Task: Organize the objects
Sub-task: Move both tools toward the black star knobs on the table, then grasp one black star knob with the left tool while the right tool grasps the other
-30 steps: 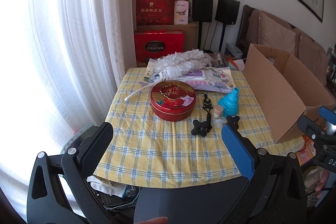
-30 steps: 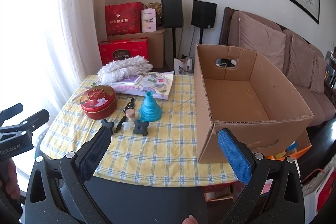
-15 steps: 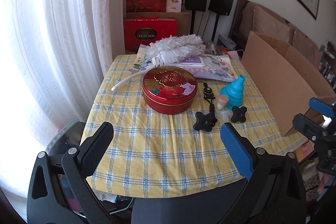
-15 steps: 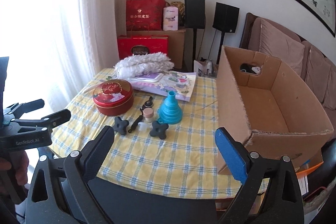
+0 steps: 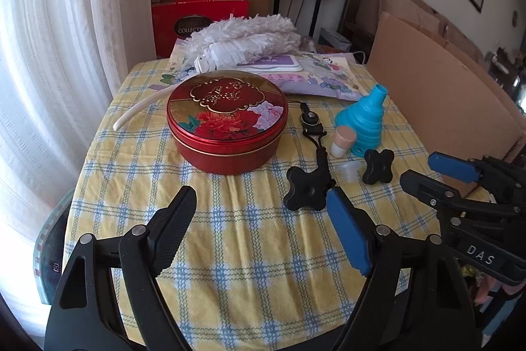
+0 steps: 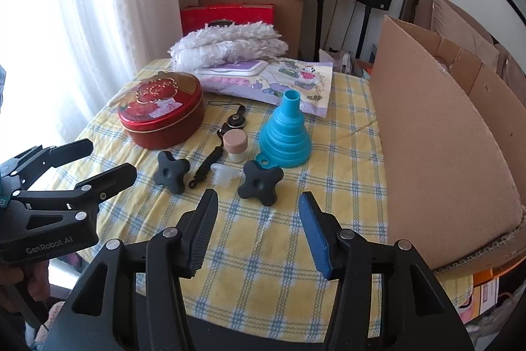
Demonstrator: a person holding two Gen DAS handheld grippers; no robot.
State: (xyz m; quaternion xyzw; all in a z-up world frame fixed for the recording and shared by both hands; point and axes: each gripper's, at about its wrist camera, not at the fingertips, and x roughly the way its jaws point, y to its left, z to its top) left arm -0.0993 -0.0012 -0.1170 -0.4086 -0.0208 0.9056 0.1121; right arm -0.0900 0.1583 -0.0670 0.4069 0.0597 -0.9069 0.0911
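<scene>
On the checked tablecloth sit a red round tin (image 5: pixel 227 124) (image 6: pixel 161 107), a blue folding funnel (image 5: pixel 365 117) (image 6: pixel 286 134), two black star knobs (image 6: pixel 172 171) (image 6: pixel 261 181), a black lanyard (image 6: pixel 227 127), a cork-topped little bottle (image 6: pixel 235 145) and a clear cap (image 6: pixel 223 175). My left gripper (image 5: pixel 259 203) hovers over the near cloth in front of the tin, its jaws closing on nothing. My right gripper (image 6: pixel 258 199) hangs just short of the right knob, its jaws also closing with nothing between them.
A large open cardboard box (image 6: pixel 443 137) stands along the table's right side. At the back lie a white fluffy duster (image 6: pixel 230 45) and a purple wipes pack (image 6: pixel 269 81). A white curtain hangs on the left. Red gift boxes and speakers stand behind the table.
Both grippers have dropped and come forward toward the table, so the objects look larger. Both pairs of jaws have narrowed, the right more than the left.
</scene>
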